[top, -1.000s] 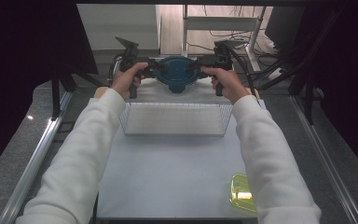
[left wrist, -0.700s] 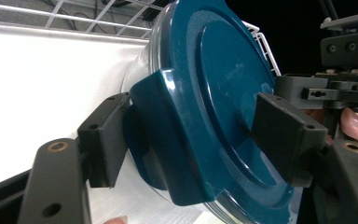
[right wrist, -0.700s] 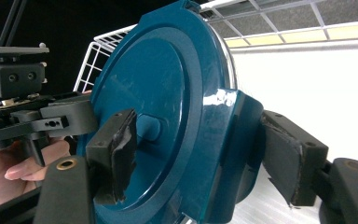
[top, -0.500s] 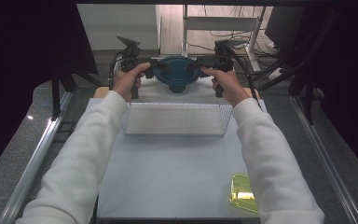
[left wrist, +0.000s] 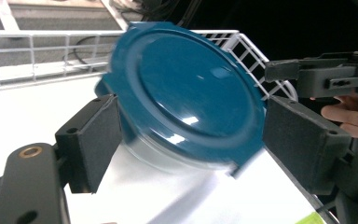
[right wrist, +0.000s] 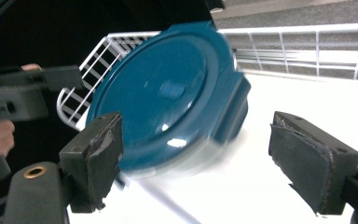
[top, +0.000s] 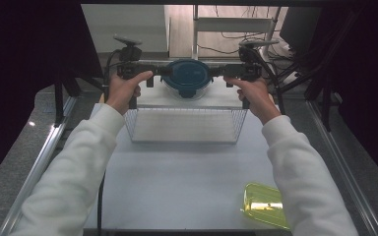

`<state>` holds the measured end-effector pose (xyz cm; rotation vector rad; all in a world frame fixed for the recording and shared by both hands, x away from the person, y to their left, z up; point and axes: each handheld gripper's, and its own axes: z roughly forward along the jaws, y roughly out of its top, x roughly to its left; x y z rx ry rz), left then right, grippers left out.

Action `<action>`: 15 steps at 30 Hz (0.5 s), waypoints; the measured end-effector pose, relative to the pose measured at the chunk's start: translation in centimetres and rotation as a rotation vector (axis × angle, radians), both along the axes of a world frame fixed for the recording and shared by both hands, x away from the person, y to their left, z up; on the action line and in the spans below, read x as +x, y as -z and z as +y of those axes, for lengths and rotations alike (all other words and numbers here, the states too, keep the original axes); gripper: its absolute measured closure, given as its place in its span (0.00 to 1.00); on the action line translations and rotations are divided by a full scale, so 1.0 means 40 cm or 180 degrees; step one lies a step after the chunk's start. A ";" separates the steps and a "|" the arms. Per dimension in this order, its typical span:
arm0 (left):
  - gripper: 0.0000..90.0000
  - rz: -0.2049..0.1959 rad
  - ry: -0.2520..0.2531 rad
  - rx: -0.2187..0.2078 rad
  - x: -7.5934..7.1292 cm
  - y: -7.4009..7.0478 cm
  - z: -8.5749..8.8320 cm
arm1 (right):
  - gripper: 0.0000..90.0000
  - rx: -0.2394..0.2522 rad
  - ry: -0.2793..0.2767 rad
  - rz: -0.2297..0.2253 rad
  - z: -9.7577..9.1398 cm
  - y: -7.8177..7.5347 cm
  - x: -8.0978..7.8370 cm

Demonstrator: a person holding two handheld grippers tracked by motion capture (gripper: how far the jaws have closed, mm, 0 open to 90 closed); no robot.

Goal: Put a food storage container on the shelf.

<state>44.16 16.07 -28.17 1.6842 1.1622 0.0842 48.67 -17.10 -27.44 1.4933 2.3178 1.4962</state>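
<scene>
A round clear container with a dark teal lid (top: 187, 74) stands on the white floor at the far end of a white wire basket (top: 184, 140). My left gripper (top: 158, 73) is level at its left side and my right gripper (top: 226, 73) at its right, each held by a hand in a white sleeve. In the left gripper view the container (left wrist: 186, 102) lies between the spread pads of the left gripper (left wrist: 191, 121). In the right gripper view one pad of the right gripper (right wrist: 198, 135) stands apart from the lid (right wrist: 168, 98). Both pairs of jaws have just been opening; neither presses on the container.
A flat yellow-green lid (top: 266, 204) lies at the table's near right corner. Metal rails (top: 44, 157) run along both table sides, with black curtains beyond. A white frame and cables (top: 236, 24) stand behind the far edge.
Both hands have drawn outward, away from the container's sides, and slightly toward me. The jaws stand wider than before. The container has stayed in place.
</scene>
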 end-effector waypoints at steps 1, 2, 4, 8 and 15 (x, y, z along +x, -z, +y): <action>0.21 -0.0014 0.0003 0.0002 -0.020 -0.001 -0.003 | 0.21 -0.0032 -0.0027 -0.0051 -0.006 -0.001 -0.013; 0.21 -0.0040 0.0009 0.0048 -0.032 -0.002 -0.004 | 0.21 -0.0109 -0.0058 -0.0127 -0.018 -0.003 -0.040; 0.21 -0.0132 0.0051 0.0105 -0.065 0.000 -0.007 | 0.22 -0.0151 -0.0074 -0.0165 -0.025 -0.003 -0.053; 0.22 -0.0195 0.0094 0.0136 -0.120 0.020 -0.002 | 0.23 -0.0233 -0.0139 -0.0289 -0.059 0.006 -0.115; 0.24 -0.0260 0.0139 0.0354 -0.213 0.078 0.017 | 0.23 -0.0449 -0.0213 -0.0430 -0.091 0.037 -0.194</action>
